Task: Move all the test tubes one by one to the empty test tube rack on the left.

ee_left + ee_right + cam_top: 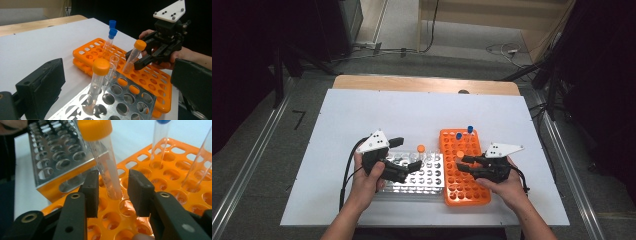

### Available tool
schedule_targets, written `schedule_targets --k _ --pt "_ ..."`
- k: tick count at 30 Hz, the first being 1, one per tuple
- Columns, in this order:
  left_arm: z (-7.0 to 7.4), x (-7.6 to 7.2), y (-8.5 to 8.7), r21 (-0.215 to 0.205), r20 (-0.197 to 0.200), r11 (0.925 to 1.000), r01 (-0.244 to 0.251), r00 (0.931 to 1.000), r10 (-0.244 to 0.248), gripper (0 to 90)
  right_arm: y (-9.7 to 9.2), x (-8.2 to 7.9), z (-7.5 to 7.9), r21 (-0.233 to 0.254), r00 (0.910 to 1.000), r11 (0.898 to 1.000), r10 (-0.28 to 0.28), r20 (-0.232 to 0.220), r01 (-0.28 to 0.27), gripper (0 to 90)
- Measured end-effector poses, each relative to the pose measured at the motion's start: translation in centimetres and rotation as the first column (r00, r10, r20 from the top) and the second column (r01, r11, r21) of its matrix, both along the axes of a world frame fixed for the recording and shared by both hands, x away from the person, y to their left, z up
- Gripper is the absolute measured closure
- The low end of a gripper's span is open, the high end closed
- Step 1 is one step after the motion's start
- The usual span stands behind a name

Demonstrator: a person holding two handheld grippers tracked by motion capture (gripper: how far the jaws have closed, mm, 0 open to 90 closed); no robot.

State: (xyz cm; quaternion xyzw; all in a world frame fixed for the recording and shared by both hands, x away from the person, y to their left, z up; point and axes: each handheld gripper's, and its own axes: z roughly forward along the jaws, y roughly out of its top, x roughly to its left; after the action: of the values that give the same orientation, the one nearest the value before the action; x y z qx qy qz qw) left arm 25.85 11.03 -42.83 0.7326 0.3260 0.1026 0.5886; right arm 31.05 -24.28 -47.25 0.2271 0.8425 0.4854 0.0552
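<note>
The right gripper [112, 192] has its jaws narrowed around an orange-capped tube [106, 162] that leans in a hole of the orange rack [175, 170], a small gap showing on each side. The left gripper [404, 155] stands wide open and empty over the metal rack [422, 177]. To grip well, the person should centre the tube between the pads, squeeze below the cap, then lift straight along the tube's tilt, clear of the 2 blue-capped tubes [464, 132].

No readable text, faint graduation marks on the orange-capped tube [106, 167], too blurred to read
</note>
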Motion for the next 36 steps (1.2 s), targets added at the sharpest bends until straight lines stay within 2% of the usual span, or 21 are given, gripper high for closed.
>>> schedule_targets --k 10,15,19,27,36 --pt "-0.2 0.1 0.1 0.01 -0.008 0.9999 0.001 1.0 -0.001 0.0 0.9 0.1 -0.6 -0.052 0.9996 0.999 0.016 0.025 -0.014 66.3" --pt "-0.1 0.0 0.1 0.008 -0.003 0.9999 0.006 1.0 -0.006 0.0 1.2 -0.1 -0.8 -0.068 0.9976 0.998 0.006 0.069 -0.002 71.5" --pt "-0.1 0.0 0.0 0.006 0.0 1.0 0.005 1.0 -0.005 0.0 1.1 -0.1 -0.7 -0.069 0.9968 0.998 0.002 0.079 0.003 72.3" --pt "-0.1 -0.2 -0.1 0.007 0.01 0.9999 0.013 0.9999 -0.013 0.0 0.4 -0.2 0.5 0.002 0.9976 1.0 -0.024 0.065 0.024 72.6" --pt "0.2 -0.4 -0.4 0.013 0.026 0.9997 0.023 0.9994 -0.023 0.0 -0.6 -0.8 2.3 0.083 0.9972 0.996 -0.042 0.063 0.037 72.6"
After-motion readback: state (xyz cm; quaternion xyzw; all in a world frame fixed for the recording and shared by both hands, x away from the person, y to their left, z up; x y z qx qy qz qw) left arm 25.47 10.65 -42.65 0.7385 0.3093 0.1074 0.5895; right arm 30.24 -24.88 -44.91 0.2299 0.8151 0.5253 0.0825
